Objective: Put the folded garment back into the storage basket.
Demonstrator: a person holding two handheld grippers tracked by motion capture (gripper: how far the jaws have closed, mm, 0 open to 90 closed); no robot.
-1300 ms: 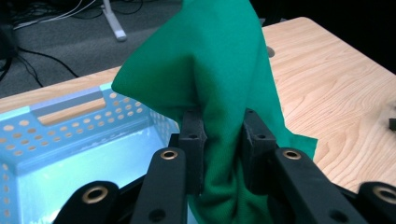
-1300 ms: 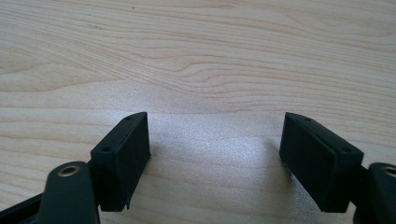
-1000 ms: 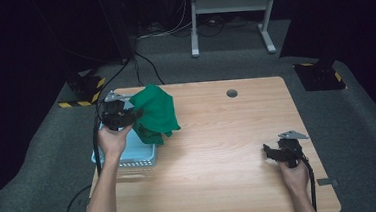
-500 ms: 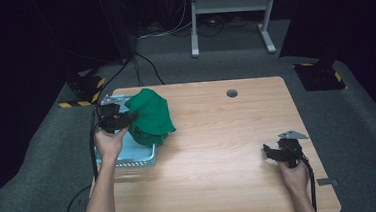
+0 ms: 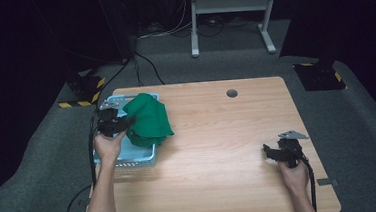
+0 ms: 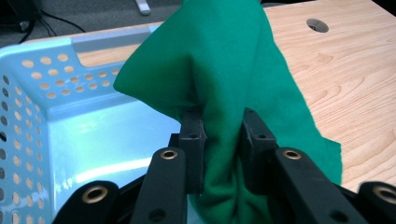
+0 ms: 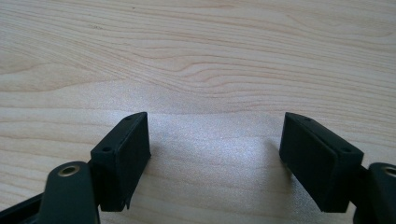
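Clamped on a fold of the soft green cloth (image 5: 148,120), the fingers of our left gripper (image 5: 127,122) hold it at the left side of the light wooden table (image 5: 219,149) in the high view. We see the cloth bunched over the far right part of the pale blue perforated plastic basket (image 5: 129,157), with its right edge draped past the basket's rim onto the wood. Our left hand (image 5: 108,145) sits over the basket's near half. Our right gripper (image 5: 269,151) rests near the table's right front corner, well apart from the cloth and basket, with our right hand (image 5: 293,175) behind it. A small round hole (image 5: 231,93) marks the tabletop near its far edge.

From the left gripper view, we see the two black fingers (image 6: 192,140) pressed against a thick fold of the green cloth (image 6: 219,70), which rises between them and fans out above. To the left lies the basket's blue wall (image 6: 28,121), dotted with round holes, and its smooth floor beneath the cloth. To the right, the cloth's edge hangs over bare wood, and the round hole (image 6: 318,24) shows farther off.

From the right gripper view, we see the right fingers (image 7: 123,154) spread wide apart, grasping nothing, with plain wood grain (image 7: 201,70) between and beyond them.
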